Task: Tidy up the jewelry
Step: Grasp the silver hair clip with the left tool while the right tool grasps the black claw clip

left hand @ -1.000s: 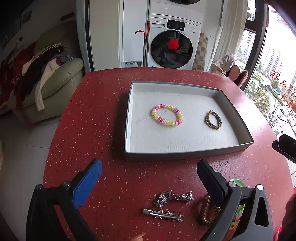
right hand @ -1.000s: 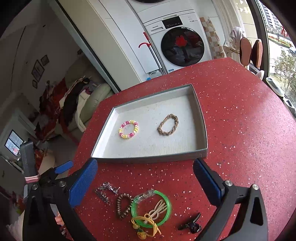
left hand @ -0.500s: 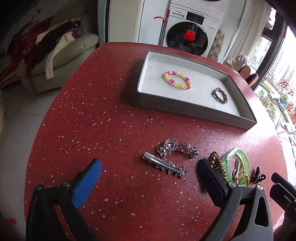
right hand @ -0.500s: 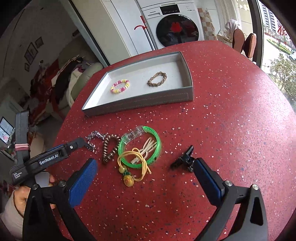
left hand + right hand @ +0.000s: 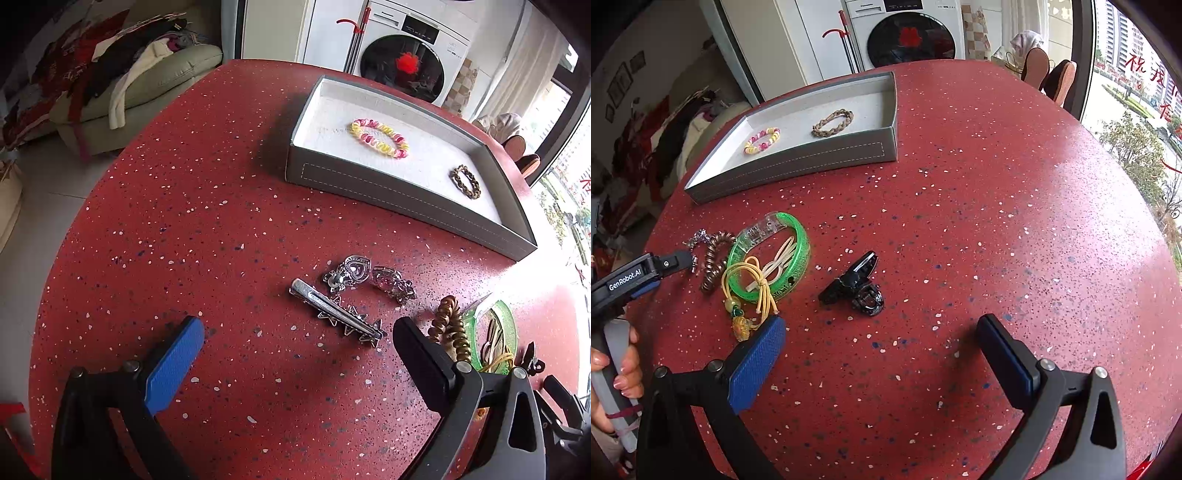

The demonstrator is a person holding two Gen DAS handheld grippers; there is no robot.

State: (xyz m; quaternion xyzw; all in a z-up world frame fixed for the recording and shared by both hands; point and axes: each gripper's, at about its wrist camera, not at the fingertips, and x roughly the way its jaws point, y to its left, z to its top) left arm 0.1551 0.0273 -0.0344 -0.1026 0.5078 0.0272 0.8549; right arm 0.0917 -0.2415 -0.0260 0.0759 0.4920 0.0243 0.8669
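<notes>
Left wrist view showed the left claw (image 5: 295,350), jaws wide apart and empty, now low over the speckled red bench (image 5: 184,229), with the silver star-studded hair clip (image 5: 338,314) at lower centre between its fingers, where a second earlier the grey shallow tray (image 5: 406,195) had filled the middle. Right wrist view had the right claw (image 5: 882,350), equally spread and empty, dropped toward the black claw hair clip (image 5: 855,286) at centre. Both had likely quit the tray, upper right, to fetch loose pieces.
</notes>
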